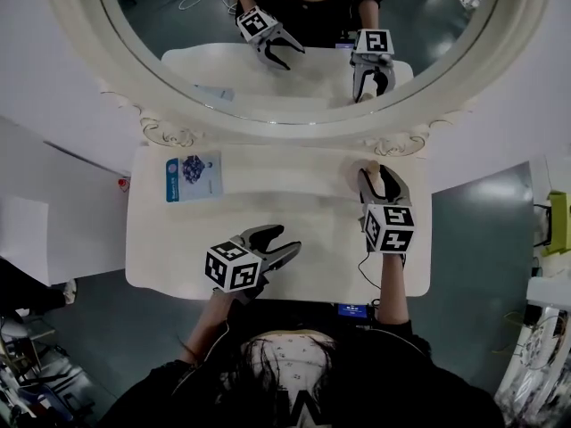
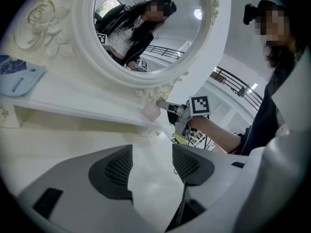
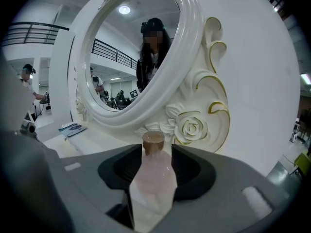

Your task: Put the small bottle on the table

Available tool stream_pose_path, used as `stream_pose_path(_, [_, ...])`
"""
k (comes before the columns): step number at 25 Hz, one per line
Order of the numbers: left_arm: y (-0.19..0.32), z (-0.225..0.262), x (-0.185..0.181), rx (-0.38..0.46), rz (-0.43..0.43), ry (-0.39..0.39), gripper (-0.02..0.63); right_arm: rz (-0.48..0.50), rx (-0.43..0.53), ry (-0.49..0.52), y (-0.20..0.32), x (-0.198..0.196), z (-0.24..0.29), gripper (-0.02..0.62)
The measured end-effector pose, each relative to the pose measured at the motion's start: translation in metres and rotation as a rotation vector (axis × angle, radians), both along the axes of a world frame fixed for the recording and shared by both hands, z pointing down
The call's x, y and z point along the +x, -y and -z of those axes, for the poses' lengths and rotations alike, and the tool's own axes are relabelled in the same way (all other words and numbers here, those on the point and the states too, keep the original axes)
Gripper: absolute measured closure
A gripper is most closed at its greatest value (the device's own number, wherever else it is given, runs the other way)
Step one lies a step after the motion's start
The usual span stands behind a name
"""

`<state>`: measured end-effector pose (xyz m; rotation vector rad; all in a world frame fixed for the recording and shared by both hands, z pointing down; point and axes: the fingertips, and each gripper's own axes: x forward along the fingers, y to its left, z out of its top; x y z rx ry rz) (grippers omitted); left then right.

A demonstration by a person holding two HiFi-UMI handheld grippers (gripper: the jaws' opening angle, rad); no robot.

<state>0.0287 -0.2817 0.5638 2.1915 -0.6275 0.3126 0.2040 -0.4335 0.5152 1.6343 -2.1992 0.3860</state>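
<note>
Small bottle (image 3: 153, 178) stands on table (image 1: 312, 217) at 2 o'clock, between right gripper's (image 1: 382, 176) wide jaws; we judge it light, rigid, slick, tippy; grip mid-body; left gripper (image 1: 286, 241) wide, empty.

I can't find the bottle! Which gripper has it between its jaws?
The right gripper: the small pink bottle stands between its jaws. The left gripper has nothing between its jaws.

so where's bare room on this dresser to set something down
The shelf's middle, between the blue booklet and the small bottle, is bare; so is the tabletop left of the left gripper. Crowded at right, around the right gripper.
</note>
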Motion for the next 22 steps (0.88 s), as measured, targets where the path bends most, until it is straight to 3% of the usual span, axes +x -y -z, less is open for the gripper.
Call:
stream_pose_path(6, [0.004,0.003,-0.001,0.008,0.0,-0.016,0.35,0.018,-0.044,0.002,-0.039,0.006,-0.003,0.407])
stream_pose_path(13, [0.005,0.018,0.014,0.053,-0.004,-0.03,0.35,0.097,-0.05,0.081,-0.094,-0.009,0.002,0.407])
stream_pose_path(22, [-0.031,0.042,0.036,0.118,0.005,-0.029,0.35,0.231,-0.029,0.16,-0.166,-0.037,0.016,0.41])
